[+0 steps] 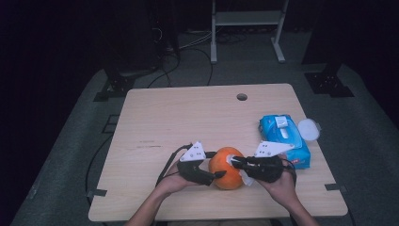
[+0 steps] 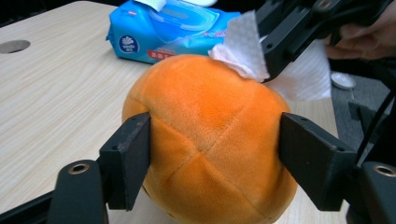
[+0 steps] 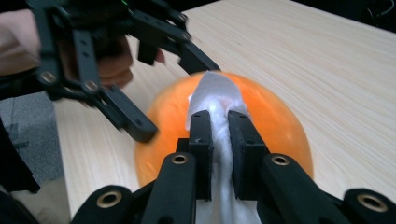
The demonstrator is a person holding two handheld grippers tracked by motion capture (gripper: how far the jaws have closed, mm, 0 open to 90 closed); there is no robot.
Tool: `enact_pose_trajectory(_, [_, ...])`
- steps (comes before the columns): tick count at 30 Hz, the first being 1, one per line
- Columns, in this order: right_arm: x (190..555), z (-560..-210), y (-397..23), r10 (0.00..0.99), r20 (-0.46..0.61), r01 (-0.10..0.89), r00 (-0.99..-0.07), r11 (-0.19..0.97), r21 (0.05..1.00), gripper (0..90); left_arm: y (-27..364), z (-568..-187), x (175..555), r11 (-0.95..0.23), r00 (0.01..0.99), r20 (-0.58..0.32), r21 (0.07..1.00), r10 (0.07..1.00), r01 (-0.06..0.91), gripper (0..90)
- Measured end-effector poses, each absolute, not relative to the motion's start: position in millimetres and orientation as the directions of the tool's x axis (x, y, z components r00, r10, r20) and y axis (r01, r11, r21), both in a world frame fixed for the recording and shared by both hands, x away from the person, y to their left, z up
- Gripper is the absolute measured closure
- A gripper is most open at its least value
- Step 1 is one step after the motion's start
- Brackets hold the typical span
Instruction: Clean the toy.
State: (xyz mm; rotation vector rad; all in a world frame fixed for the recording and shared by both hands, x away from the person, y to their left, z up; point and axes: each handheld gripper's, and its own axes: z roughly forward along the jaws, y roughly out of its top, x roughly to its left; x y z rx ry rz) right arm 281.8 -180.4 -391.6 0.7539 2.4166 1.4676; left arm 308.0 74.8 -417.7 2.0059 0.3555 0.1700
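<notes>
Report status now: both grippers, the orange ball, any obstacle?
Left gripper around orange ball, pads touching. Right gripper shut on white wipe, pressing ball top. No obstacle.

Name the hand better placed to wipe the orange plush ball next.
Right: its hand-held gripper already pinches the white wipe against the orange plush ball. The left hand-held gripper only straddles the ball.

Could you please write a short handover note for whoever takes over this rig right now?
Left gripper: jaws against both sides of the orange plush ball, steadying it near the table's front edge.
Right gripper: shut on a white wipe, pressed onto the ball's top.
Wipe pack lies open to the right.
Done: wipe pulled, ball held.
Left: wipe the ball's surface.
</notes>
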Motion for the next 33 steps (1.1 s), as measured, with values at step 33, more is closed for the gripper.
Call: enact_pose_trajectory(33, [294, -419, -170, 0.505, 0.148, 0.383, -0.85, 0.401, 0.832, 79.1, 120, -436, 332, -0.432, 0.936, -0.12, 0.862, 0.331, 0.264, 25.2])
